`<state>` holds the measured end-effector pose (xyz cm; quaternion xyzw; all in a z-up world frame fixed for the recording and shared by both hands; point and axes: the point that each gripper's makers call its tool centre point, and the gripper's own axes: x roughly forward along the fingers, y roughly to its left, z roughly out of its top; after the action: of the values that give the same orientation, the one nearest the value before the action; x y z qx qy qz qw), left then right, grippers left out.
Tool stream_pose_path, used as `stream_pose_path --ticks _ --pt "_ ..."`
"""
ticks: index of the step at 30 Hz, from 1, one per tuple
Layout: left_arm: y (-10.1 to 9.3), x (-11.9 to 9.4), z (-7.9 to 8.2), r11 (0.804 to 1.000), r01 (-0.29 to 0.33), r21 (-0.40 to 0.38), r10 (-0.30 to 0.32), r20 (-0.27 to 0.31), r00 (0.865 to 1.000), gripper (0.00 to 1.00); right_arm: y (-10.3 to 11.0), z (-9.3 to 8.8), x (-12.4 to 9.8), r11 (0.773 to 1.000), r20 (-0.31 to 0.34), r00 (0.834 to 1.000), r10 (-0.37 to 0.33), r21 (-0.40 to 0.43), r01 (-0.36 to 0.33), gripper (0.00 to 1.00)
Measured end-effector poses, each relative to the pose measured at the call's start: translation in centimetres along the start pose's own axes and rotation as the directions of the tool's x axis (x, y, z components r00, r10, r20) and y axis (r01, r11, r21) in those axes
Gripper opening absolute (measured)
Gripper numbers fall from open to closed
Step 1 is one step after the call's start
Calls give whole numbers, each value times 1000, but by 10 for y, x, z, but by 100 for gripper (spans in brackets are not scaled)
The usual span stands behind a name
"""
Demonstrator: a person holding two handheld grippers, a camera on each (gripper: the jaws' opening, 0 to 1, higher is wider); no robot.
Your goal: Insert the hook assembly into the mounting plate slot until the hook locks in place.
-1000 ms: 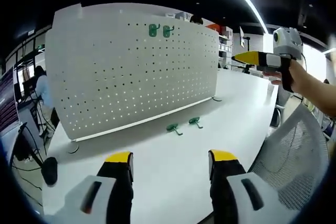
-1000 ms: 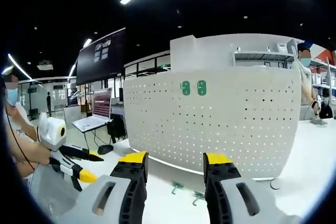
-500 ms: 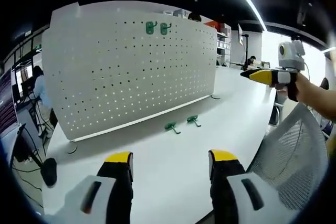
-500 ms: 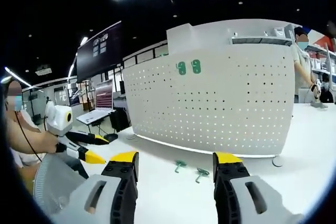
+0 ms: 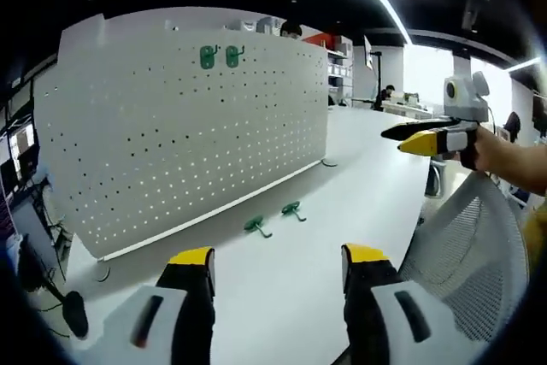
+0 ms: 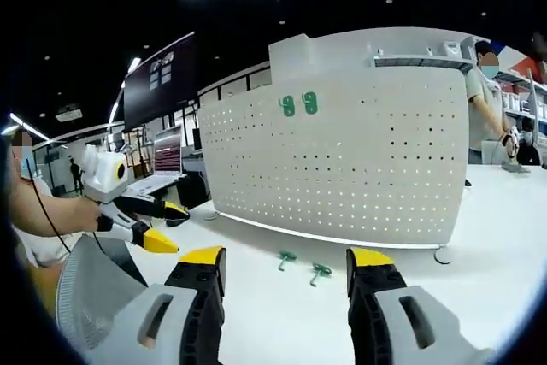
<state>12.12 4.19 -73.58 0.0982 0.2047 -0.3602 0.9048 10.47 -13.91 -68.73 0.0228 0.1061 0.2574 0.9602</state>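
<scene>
A white pegboard (image 5: 188,126) stands upright on the white table (image 5: 359,177); the same pegboard (image 6: 359,160) faces the right gripper view. Two green hooks (image 5: 219,57) hang near its top edge, also seen as green hooks (image 6: 298,105). Two loose green hooks lie on the table before the board, one (image 5: 255,226) beside the other (image 5: 293,208), and again (image 6: 285,258), (image 6: 320,272). My left gripper (image 5: 278,271) is open and empty, well short of them. My right gripper (image 6: 286,271) is open and empty too; it appears held in a hand (image 5: 427,136).
A grey mesh chair back (image 5: 466,254) is at the right of the left gripper view, and shows again (image 6: 94,279). A person (image 6: 487,108) stands behind the pegboard. A laptop (image 6: 167,164) and monitor (image 6: 162,83) sit at the back left.
Both views have shifted a little with the hands. The right gripper has dropped slightly in the left gripper view. The hooks on the table have not moved.
</scene>
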Motion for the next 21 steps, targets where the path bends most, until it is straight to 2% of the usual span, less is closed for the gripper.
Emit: stream_pose_path --ticks 5,12,16,21 --pt "-3 16 8 992 51 119 -46 -46 998 62 -2 -4 -5 1000 -8 1000 -4 -1 4 54" --pt "1 37 15 974 116 192 -101 -88 991 63 -4 0 -5 1000 5 1000 -6 14 5 53" --pt "5 49 7 954 164 252 -126 -160 979 62 -5 -1 -5 1000 4 1000 -5 24 5 53" --pt "8 64 -2 941 199 272 -142 -217 966 62 -8 -1 -5 999 4 1000 -12 36 12 53"
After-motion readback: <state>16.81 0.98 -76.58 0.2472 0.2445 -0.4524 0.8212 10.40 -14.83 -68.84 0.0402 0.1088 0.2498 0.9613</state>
